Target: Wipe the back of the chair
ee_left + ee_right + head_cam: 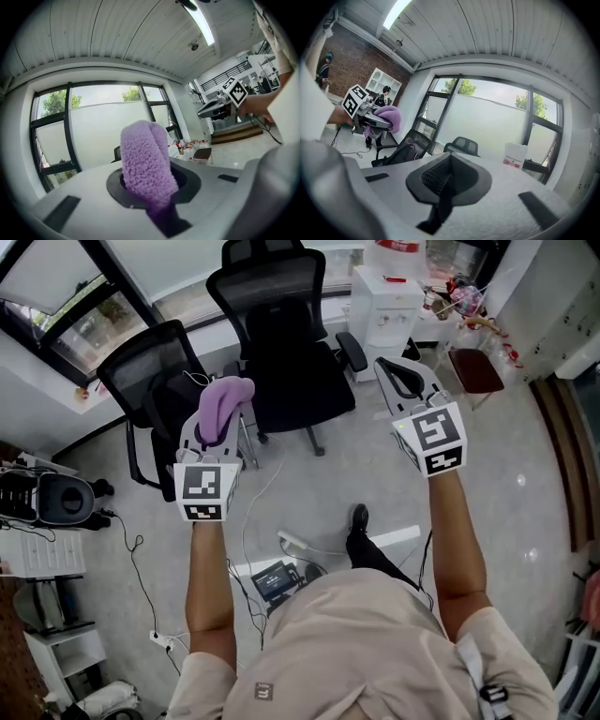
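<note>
Left tool [217, 430] is clamped on a purple cloth [226, 399]. In the left gripper view its jaws are closed around the lower end of the fluffy fabric [145, 161], which stands up from them as a folded, rounded wad. The right tool [410, 381] carries nothing. Its dark ribbed pads [436, 176] are pressed together with no gap between them. Both tools are held up in front of the person at about the same height, well apart, each with its marker cube facing the head camera.

Two black office chairs stand on the pale floor [525, 521] ahead. A mesh-backed chair [150, 371] stands on the left and a taller chair [281, 343] with a headrest just to its right. Both backs are toward the window [89, 320]. In the head view the cloth lies over the seat area of the mesh-backed chair, between the two chairs. The right gripper view shows the left tool and its cloth [386, 117] raised in the air above that chair [405, 145], not touching its back.

A white water dispenser [384, 301] stands beyond the taller chair, and a power strip [296, 543] with trailing cables lies on the floor near the person's feet.
</note>
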`<state>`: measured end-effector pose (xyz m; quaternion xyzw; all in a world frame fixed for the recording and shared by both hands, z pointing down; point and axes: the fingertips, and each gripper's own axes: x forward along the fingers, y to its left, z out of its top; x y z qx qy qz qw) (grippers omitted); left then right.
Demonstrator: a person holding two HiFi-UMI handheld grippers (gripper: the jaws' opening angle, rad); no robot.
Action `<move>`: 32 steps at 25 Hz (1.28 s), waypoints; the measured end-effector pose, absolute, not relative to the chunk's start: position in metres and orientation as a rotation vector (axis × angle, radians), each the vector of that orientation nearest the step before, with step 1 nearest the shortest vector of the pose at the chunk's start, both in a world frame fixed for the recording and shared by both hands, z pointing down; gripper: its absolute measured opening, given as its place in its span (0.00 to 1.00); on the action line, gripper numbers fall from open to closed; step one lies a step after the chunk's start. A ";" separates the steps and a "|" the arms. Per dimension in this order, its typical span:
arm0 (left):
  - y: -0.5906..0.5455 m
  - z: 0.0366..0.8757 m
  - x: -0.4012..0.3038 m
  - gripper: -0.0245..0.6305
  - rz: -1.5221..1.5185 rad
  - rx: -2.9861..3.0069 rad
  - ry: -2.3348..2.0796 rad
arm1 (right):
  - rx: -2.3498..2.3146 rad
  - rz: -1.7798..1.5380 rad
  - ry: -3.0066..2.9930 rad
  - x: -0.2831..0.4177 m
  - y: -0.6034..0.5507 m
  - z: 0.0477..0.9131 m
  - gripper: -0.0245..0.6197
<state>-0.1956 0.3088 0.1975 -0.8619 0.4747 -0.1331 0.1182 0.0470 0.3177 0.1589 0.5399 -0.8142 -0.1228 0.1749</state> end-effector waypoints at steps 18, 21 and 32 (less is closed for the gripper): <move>0.169 0.201 -0.098 0.13 -0.564 -2.376 1.624 | 1.338 -0.293 -2.509 0.150 0.131 0.189 0.03; 0.156 0.193 -0.086 0.13 -0.591 -2.352 1.641 | 1.330 -0.271 -2.534 0.165 0.115 0.191 0.03; 0.121 0.170 -0.052 0.13 -0.575 -2.307 1.637 | 1.365 -0.254 -2.559 0.211 0.095 0.187 0.03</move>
